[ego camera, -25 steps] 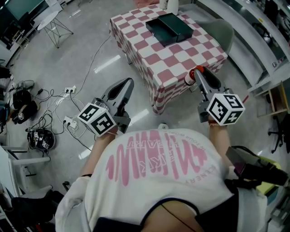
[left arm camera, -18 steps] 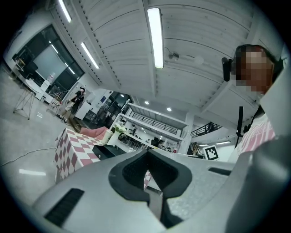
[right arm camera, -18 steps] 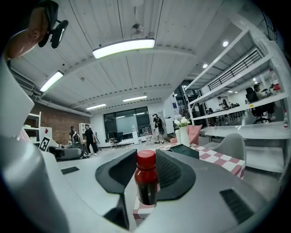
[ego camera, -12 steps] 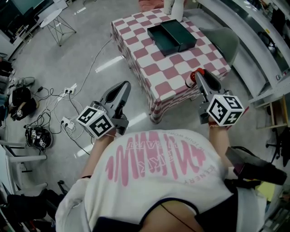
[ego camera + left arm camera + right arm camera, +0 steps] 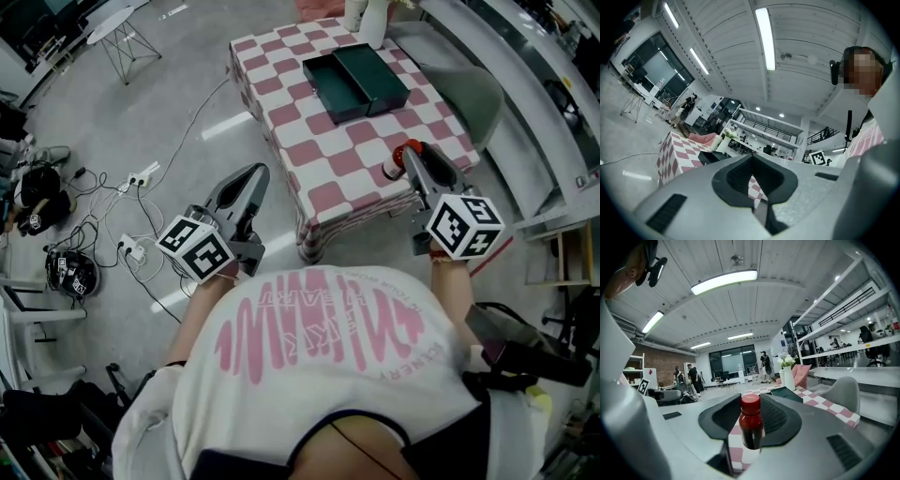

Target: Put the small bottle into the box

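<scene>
A small dark bottle with a red cap [image 5: 393, 166] [image 5: 751, 423] stands upright between the pads of my right gripper [image 5: 410, 156] [image 5: 751, 427], which is shut on it. It hangs over the near right edge of the pink-and-white checked table [image 5: 328, 159]. The dark green box [image 5: 356, 80] [image 5: 788, 392] lies open at the table's far side, well ahead of the bottle. My left gripper [image 5: 256, 178] [image 5: 753, 183] is left of the table, over the floor. Its jaws are together with nothing in them. The box [image 5: 708, 157] shows small in the left gripper view.
A white vase of flowers [image 5: 362, 13] stands behind the box. A grey chair [image 5: 469, 75] sits at the table's right, with shelving [image 5: 553, 103] beyond it. Cables and power strips [image 5: 141, 176] and helmets [image 5: 70, 275] lie on the floor at the left.
Both grippers have moved forward toward the table, which now lies nearer. The right gripper, still holding the bottle, has come over the table's near edge.
</scene>
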{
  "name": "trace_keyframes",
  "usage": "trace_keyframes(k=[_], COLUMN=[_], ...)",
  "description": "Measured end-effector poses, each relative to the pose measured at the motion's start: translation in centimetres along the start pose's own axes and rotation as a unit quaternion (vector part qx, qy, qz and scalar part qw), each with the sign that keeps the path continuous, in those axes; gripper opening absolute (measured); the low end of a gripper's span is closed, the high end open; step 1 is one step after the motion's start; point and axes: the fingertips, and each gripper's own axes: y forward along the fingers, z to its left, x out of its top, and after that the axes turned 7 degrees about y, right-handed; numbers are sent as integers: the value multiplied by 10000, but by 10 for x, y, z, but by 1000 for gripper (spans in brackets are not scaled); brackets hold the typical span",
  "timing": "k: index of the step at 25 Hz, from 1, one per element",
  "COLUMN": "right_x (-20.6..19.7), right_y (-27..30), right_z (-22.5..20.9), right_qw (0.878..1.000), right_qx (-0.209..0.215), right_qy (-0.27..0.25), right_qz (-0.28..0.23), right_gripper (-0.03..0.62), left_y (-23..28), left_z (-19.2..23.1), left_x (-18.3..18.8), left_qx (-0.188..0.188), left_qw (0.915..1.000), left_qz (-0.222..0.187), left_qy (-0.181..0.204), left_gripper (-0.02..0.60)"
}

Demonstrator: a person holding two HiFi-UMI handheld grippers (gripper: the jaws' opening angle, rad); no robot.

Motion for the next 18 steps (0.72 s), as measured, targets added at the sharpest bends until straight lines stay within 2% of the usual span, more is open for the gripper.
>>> trace_keyframes(k=[11,18], right_x=[-16,-40], right_y=[17,28], right_z=[-20,-30], right_qw=[9996,9989], right_qx=[130,74], right_qy=[232,296], right_qz=[129,350], right_gripper=[127,127], left_y=[13,21], left_z=[7,26], left_x=[-17,-38], left_qx=[301,443], left_qw=[9990,9975], left_qz=[344,528], left_qy=[34,-181], left_gripper=[6,7])
